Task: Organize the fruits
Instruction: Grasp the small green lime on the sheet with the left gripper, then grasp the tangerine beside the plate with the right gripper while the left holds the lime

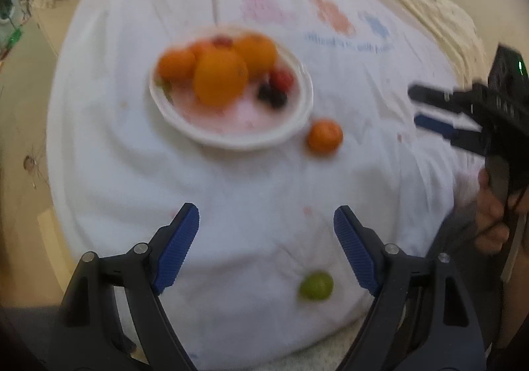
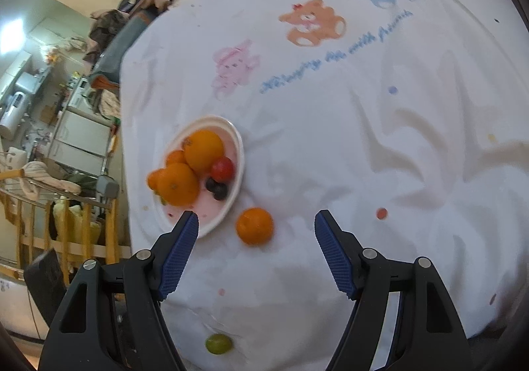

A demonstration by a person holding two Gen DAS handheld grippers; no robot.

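Both grippers empty, fingers spread wide. Left gripper (image 1: 266, 235) hovers over the white cloth (image 1: 231, 205); the green fruit (image 1: 315, 286) lies on the cloth between its fingers, near the cloth's near edge. Right gripper (image 2: 256, 238) hangs above the loose orange (image 2: 254, 226), not touching it. That orange sits on the cloth just beside the plate (image 2: 236, 139), apart from the rim. Plate holds several oranges (image 2: 204, 154), a red fruit (image 2: 222, 169) and two dark berries (image 2: 216, 188). Left view is blurred. Cartoon animal print (image 2: 312, 22) on the cloth beyond the plate.
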